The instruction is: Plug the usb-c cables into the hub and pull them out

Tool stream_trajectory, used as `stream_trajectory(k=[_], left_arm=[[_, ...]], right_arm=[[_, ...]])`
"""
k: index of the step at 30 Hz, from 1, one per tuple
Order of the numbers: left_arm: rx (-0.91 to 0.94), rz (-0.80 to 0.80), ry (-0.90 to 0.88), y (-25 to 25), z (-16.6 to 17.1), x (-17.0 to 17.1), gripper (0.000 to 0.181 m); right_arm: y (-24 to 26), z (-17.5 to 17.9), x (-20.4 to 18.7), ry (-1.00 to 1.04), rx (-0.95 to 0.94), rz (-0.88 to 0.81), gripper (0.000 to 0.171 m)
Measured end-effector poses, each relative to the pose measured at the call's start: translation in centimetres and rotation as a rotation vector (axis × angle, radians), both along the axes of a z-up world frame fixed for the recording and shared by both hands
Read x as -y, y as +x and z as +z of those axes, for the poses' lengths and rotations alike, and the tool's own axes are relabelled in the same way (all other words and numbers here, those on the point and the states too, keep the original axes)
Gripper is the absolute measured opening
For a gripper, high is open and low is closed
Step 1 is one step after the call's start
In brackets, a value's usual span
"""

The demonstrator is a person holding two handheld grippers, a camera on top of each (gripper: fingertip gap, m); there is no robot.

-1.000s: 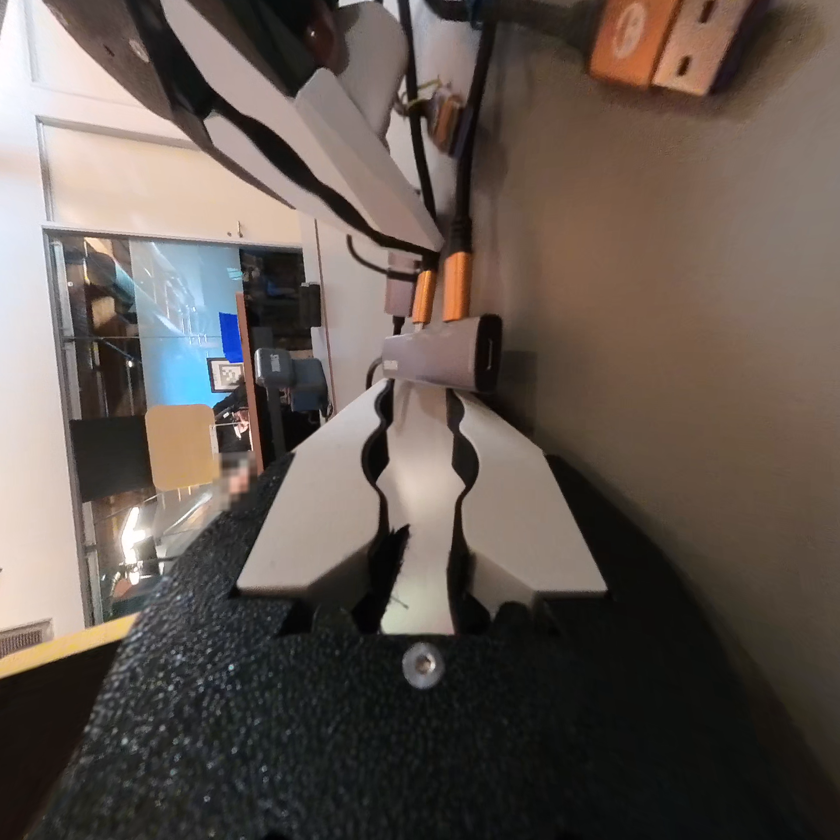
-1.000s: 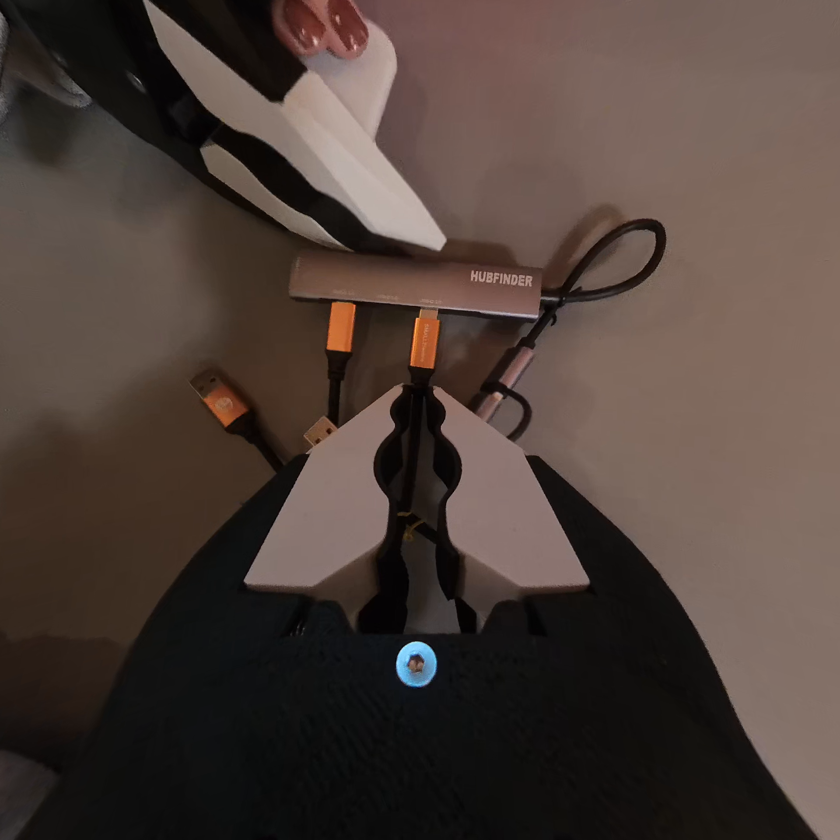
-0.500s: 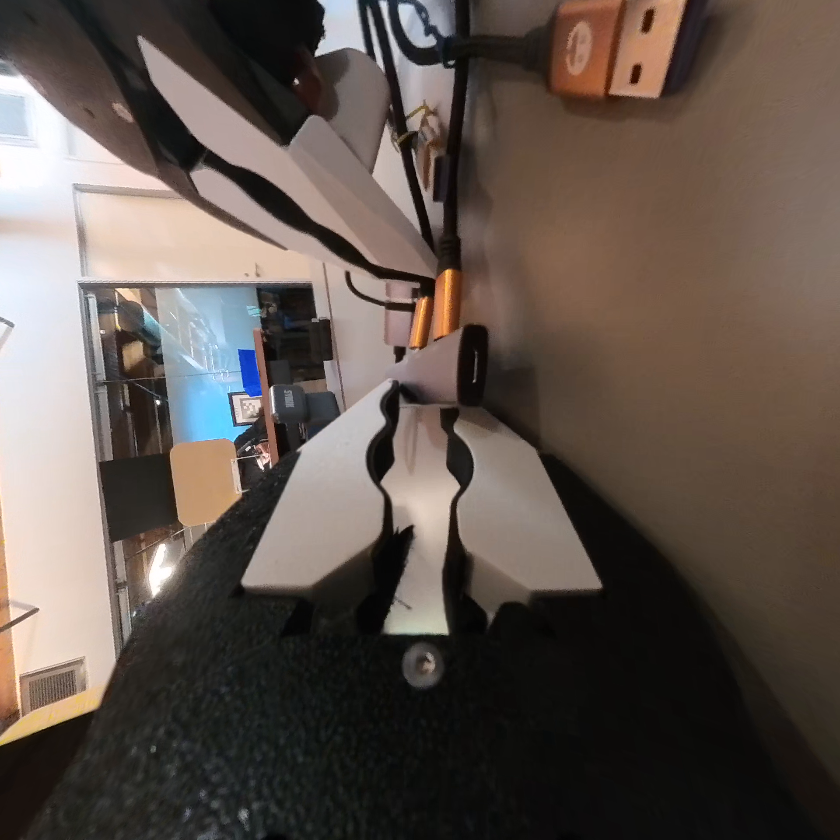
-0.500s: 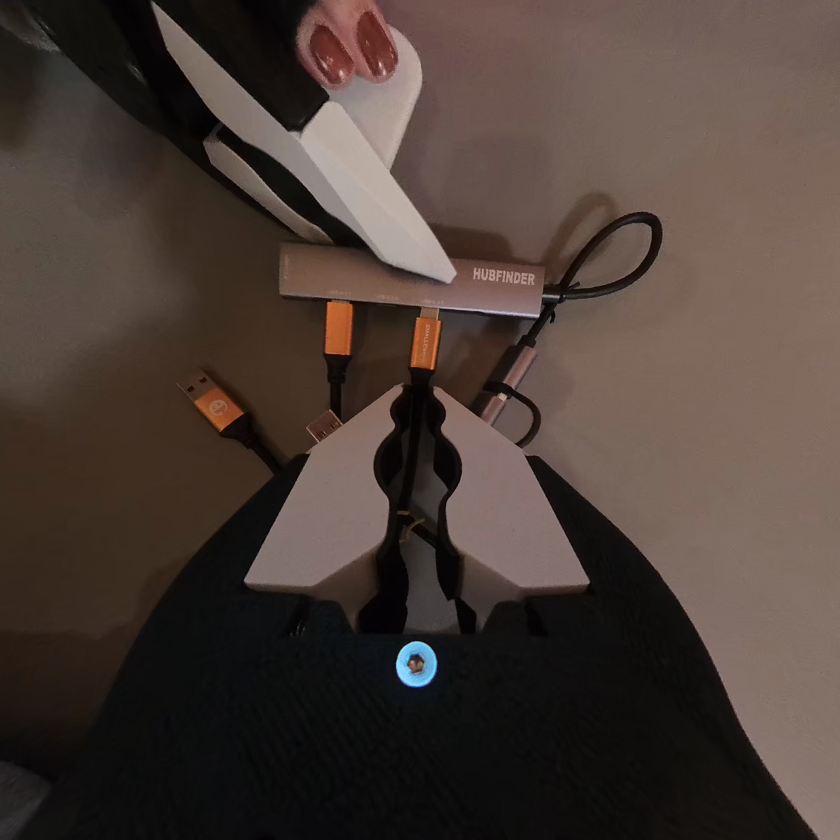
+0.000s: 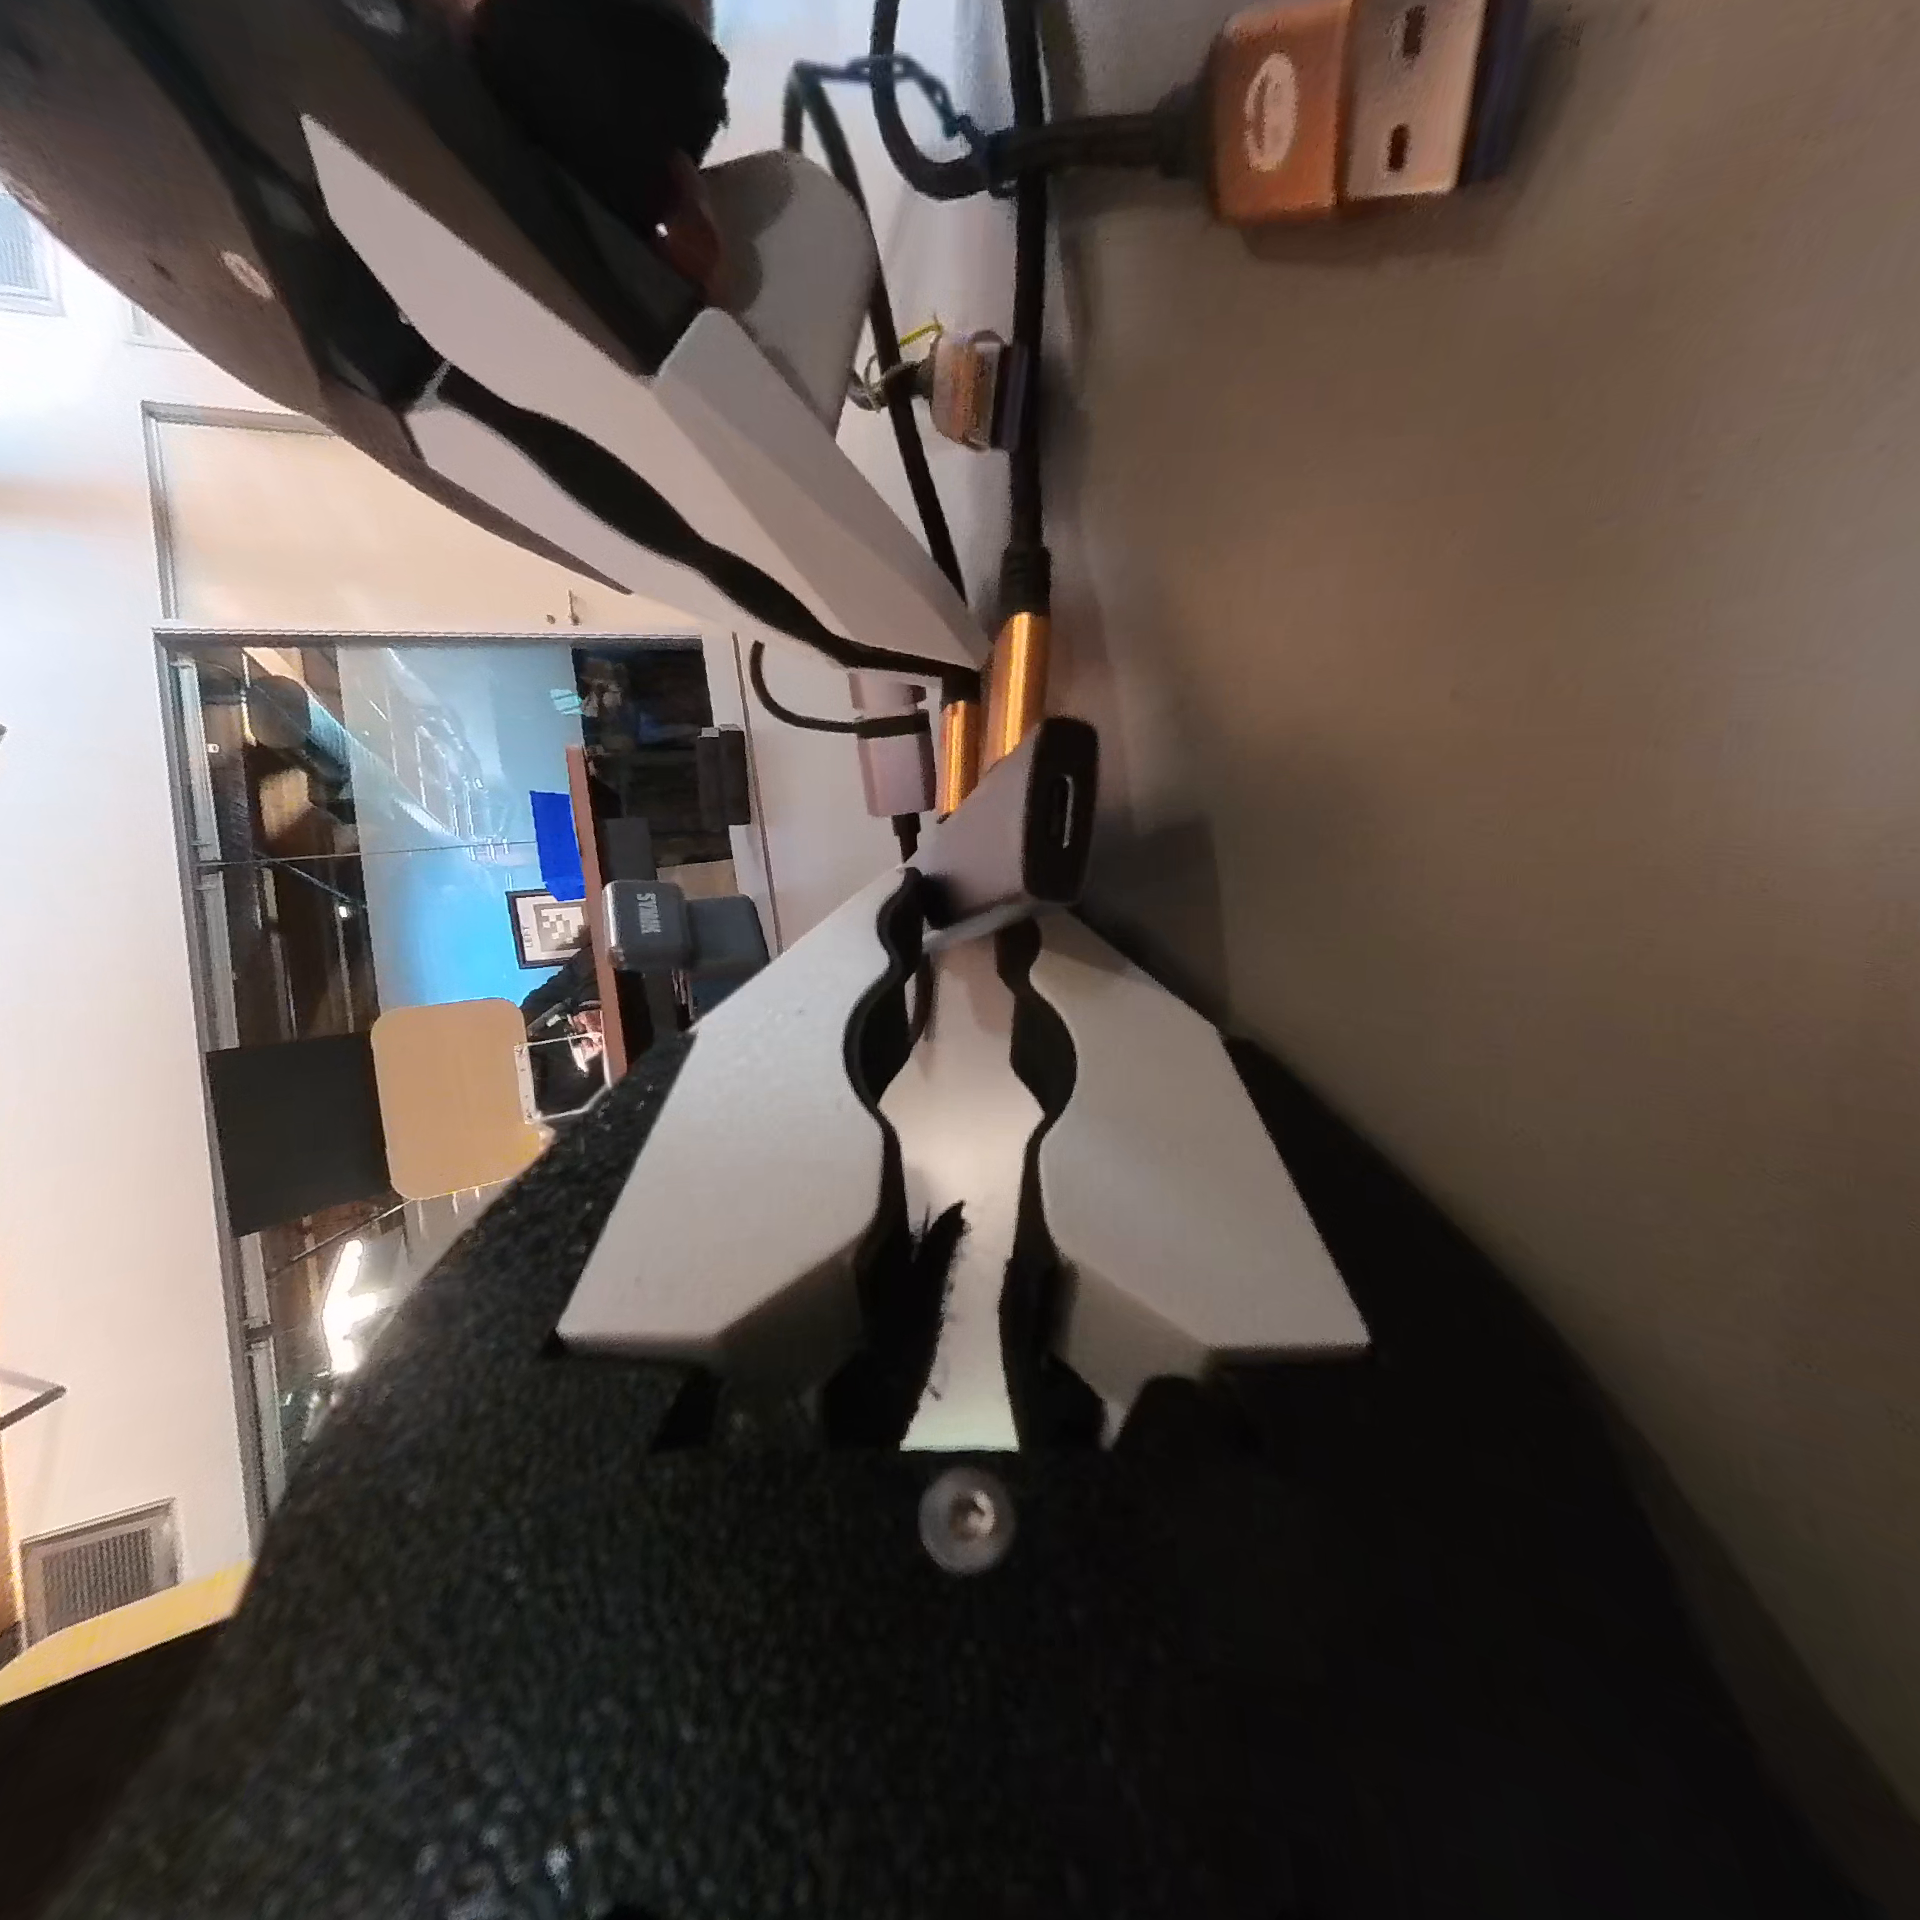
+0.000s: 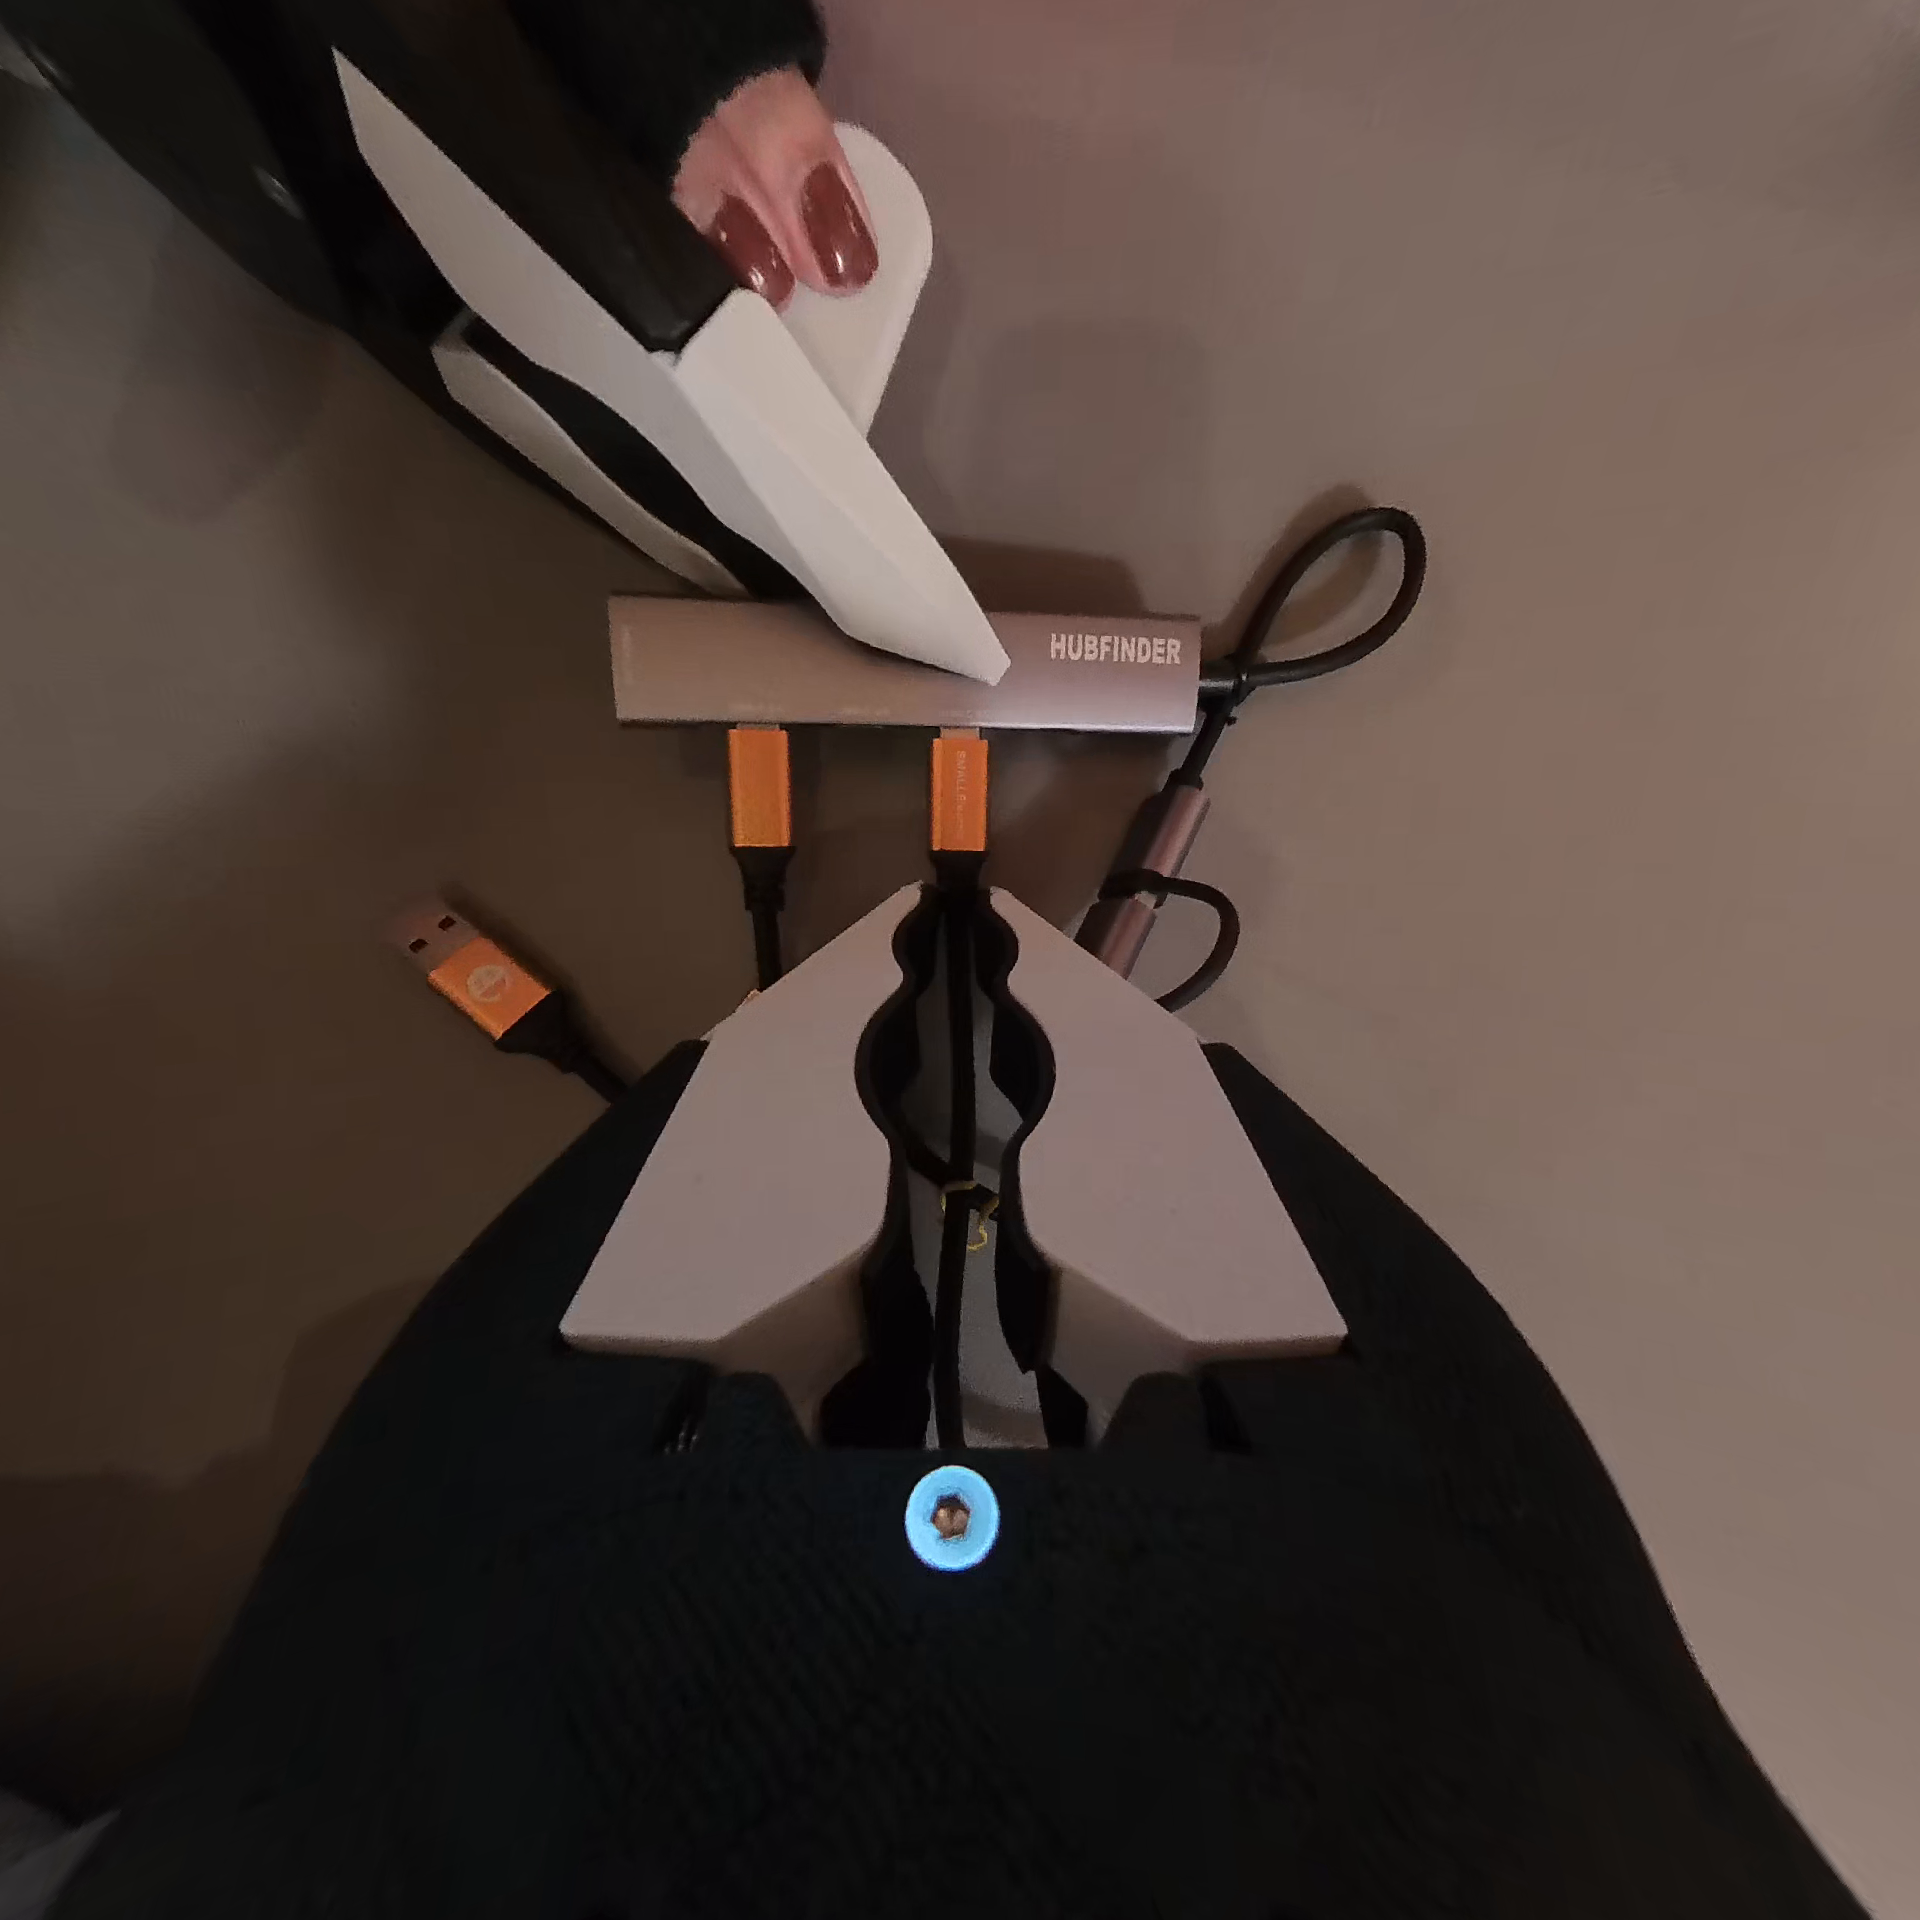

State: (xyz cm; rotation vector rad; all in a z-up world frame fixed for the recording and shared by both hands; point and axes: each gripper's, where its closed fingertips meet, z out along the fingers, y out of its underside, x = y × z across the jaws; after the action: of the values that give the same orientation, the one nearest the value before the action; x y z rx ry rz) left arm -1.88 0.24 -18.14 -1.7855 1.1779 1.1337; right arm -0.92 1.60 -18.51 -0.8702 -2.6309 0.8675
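Hub [image 6: 810, 665]: grey bar flat on table [image 6: 1558, 935], 2 orange usb-c plugs [image 6: 959, 790] seated in near side.
Right hand-held gripper [image 6: 956, 894]: pinching black cable just behind right plug.
Left hand-held gripper [image 5: 961, 914]: clamped on hub's end.
Loose: orange USB-A plug [image 6: 473, 971], left on table.

matt metal hub [image 6: 727, 665], seemingly braided cable [image 6: 954, 1049].

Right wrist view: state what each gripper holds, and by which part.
The right gripper has its jaws shut on the black cable just behind its orange plug. The left gripper appears to pinch the hub by its body.
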Motion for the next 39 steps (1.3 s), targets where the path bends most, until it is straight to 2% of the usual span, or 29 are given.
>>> stream_trajectory(k=[1, 8, 15, 26, 28, 30, 33, 36, 39], left_arm=[[0.001, 0.004, -0.001, 0.0, 0.0, 0.0, 0.011], [-0.011, 0.003, -0.001, 0.1, 0.0, 0.2, 0.011], [-0.016, 0.021, 0.015, -0.3, 0.3, 0.4, 0.011], [-0.014, 0.053, 0.024, -0.7, 0.1, 0.7, 0.011], [-0.005, 0.058, 0.031, -1.0, 0.3, 0.6, 0.01], [0.005, 0.056, 0.034, -0.9, 0.4, 0.5, 0.009], [-0.012, 0.052, 0.031, -1.0, 0.2, 0.6, 0.01], [0.0, 0.051, 0.033, -1.0, 0.2, 0.7, 0.01], [-0.006, 0.051, 0.03, -1.0, 0.1, 0.7, 0.01]], right_arm=[[0.0, -0.1, 0.0, -0.011, 0.006, -0.004, 0.005], [0.0, -0.2, 0.3, 0.008, 0.004, 0.007, 0.004], [-0.6, 1.5, 0.2, -0.13, -0.043, -0.027, 0.004], [-1.0, 1.4, 0.3, -0.224, -0.073, -0.06, 0.005], [-1.3, 1.4, 0.3, -0.275, -0.069, -0.096, 0.007], [-1.5, 2.6, 1.2, -0.394, -0.086, -0.094, 0.025], [-2.1, 1.8, 0.2, -0.281, -0.13, -0.11, 0.026], [-2.0, 1.0, 0.8, -0.263, -0.112, -0.086, 0.027], [-1.9, 0.7, 1.1, -0.225, -0.112, -0.053, 0.015]])
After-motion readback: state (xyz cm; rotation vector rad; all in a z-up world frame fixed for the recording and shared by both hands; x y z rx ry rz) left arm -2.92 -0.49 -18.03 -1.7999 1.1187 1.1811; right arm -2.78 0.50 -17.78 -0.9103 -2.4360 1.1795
